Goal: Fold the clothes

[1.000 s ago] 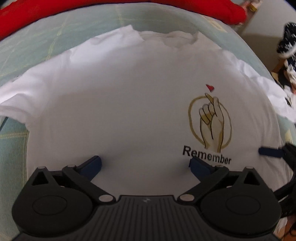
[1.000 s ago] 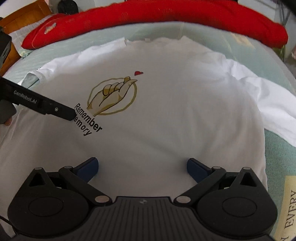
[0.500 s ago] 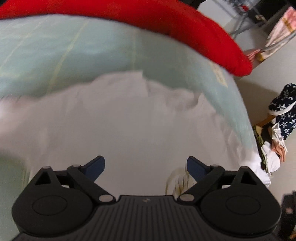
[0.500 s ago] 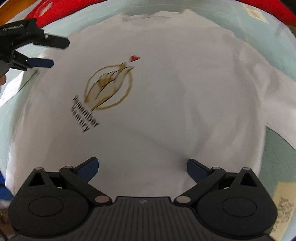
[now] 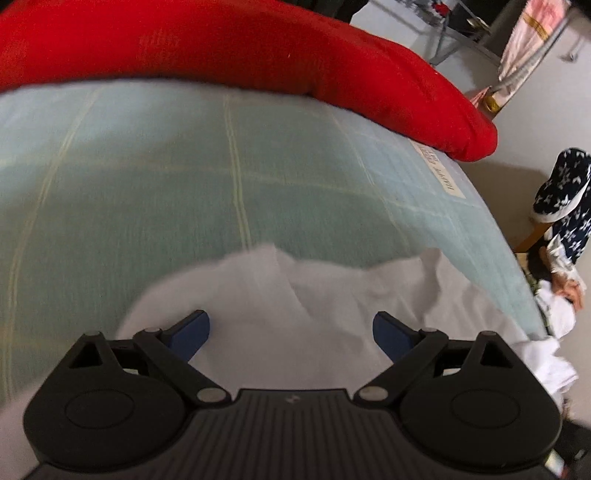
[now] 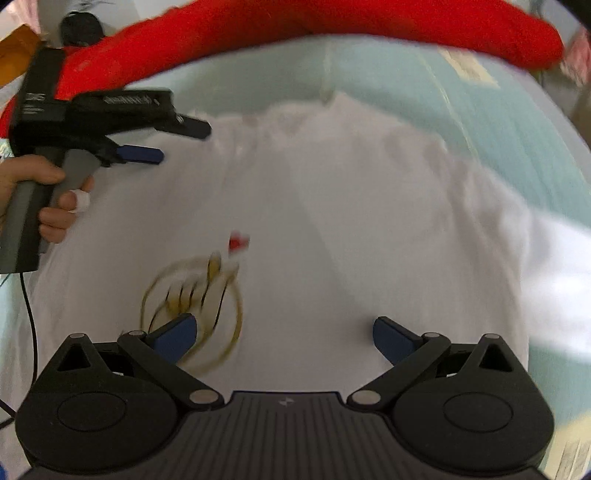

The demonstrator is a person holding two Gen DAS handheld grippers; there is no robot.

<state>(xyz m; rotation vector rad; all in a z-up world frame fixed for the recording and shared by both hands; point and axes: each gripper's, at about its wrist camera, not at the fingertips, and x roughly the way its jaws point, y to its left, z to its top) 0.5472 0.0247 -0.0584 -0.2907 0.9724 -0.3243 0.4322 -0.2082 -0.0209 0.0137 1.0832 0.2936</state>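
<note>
Left wrist view: the left gripper (image 5: 291, 328) hangs over the upper edge of the white T-shirt (image 5: 332, 310).
Left jaws: spread wide, nothing between the blue pads (image 5: 190, 330); they have just closed a little.
T-shirt here: rumpled white cloth lies under and ahead of the pads, on the pale green bed sheet (image 5: 184, 192).
Far edge: a long red pillow (image 5: 258, 55) lies across the sheet.
Right side: a dark slipper with white stars (image 5: 561, 184) shows beyond the bed's edge.

Right wrist view: the right gripper (image 6: 282, 334) points down at the T-shirt's (image 6: 351, 221) chest.
Right jaws: wide apart, holding nothing.
T-shirt here: spread flat on the bed sheet (image 6: 517, 122), print side up, blurred.
Print: a gold ring drawing (image 6: 192, 302) with a small red heart (image 6: 238, 242); the left pad overlaps the ring.
Other gripper: the left gripper (image 6: 181, 142) is at upper left over the shirt's shoulder area, held in a hand (image 6: 40, 195); its fingers stand apart and empty.
Background: the red pillow (image 6: 332, 33).
</note>
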